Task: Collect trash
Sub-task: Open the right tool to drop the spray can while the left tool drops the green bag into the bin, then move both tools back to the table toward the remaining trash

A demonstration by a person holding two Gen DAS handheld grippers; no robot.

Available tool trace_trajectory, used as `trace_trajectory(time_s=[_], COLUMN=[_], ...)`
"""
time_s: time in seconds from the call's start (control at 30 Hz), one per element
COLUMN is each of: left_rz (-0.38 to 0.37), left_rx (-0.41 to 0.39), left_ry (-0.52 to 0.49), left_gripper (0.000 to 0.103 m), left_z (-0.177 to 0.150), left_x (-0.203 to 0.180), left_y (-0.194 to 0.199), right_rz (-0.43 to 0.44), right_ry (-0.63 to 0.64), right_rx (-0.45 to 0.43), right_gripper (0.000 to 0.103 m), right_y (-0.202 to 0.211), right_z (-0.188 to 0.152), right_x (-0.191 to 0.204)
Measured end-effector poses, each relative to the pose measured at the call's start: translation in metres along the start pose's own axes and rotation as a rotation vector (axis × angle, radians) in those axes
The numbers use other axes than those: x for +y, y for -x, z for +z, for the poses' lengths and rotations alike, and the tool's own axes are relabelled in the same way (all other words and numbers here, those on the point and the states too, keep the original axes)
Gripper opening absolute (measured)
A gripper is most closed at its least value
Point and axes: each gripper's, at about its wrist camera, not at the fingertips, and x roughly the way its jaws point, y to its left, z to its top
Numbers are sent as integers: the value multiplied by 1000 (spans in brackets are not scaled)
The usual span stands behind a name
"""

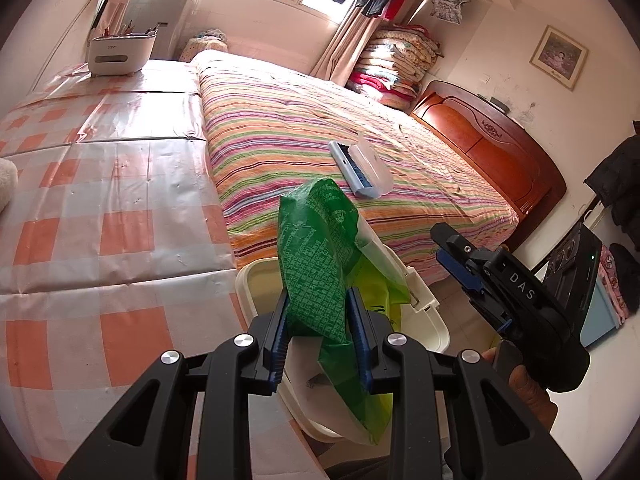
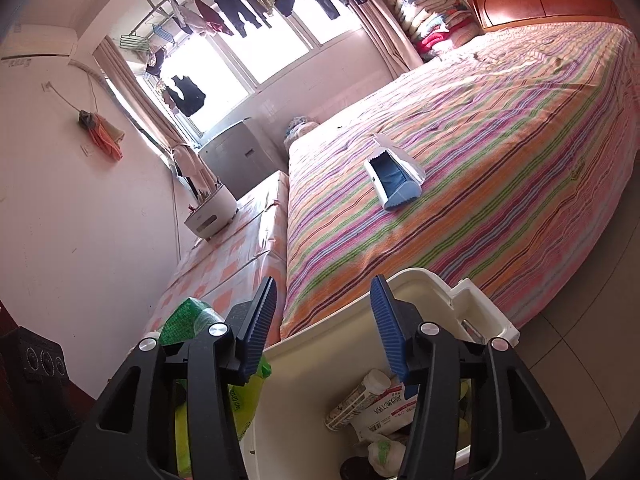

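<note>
While the left wrist view looks across the room, the left tool (image 1: 318, 322) is clenched on a green plastic wrapper (image 1: 320, 256) at lower centre, held right over the cream trash bin (image 1: 434, 330), whose rim shows behind it. Upper right of that, a blue-and-white lint brush (image 1: 362, 168) lies on the striped bed (image 1: 320, 120), and the right tool (image 1: 450, 254) comes in from the right edge, a hand (image 1: 524, 384) gripping its handle. Over to the right wrist view: the right tool (image 2: 324, 328) is released, pads apart with nothing between them, above the bin's rim (image 2: 320, 340). Inside, lower centre, sits a white bottle (image 2: 370, 402). The wrapper (image 2: 188, 320) peeks in at lower left.
</note>
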Motion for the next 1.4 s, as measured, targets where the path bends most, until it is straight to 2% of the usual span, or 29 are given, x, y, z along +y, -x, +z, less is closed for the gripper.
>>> trace_trajectory(time_s=[0.2, 0.27, 0.3, 0.33, 0.4, 0.5, 0.73, 1.03, 1.4], left_rz=[-15, -19, -18, -13, -1, 28, 62, 98, 169], left_rx=[15, 6, 1, -3, -25, -63, -93, -76, -134], left_ry=[-34, -38, -38, -37, -38, -51, -41, 15, 78], left_gripper=[28, 32, 38, 50, 64, 74, 75, 75, 75], left_z=[-5, -7, -7, -7, -7, -7, -1, 3, 13], left_x=[-13, -17, -18, -17, -19, -21, -13, 12, 57], left_y=[-7, -7, -7, -6, -3, 3, 15, 20, 54], right_rz=[7, 4, 6, 8, 7, 8, 16, 34, 88], right_ry=[-23, -19, -20, -20, -21, -20, -10, 14, 91], right_rx=[-2, -5, -5, -2, 1, 2, 13, 30, 87], right_gripper=[57, 57, 57, 57, 57, 57, 59, 62, 63], right_y=[3, 4, 5, 4, 4, 4, 3, -5, -32], right_z=[1, 0, 0, 0, -1, -2, -5, -11, -21], right_x=[-6, -6, -7, -7, -6, -6, -2, 17, 66])
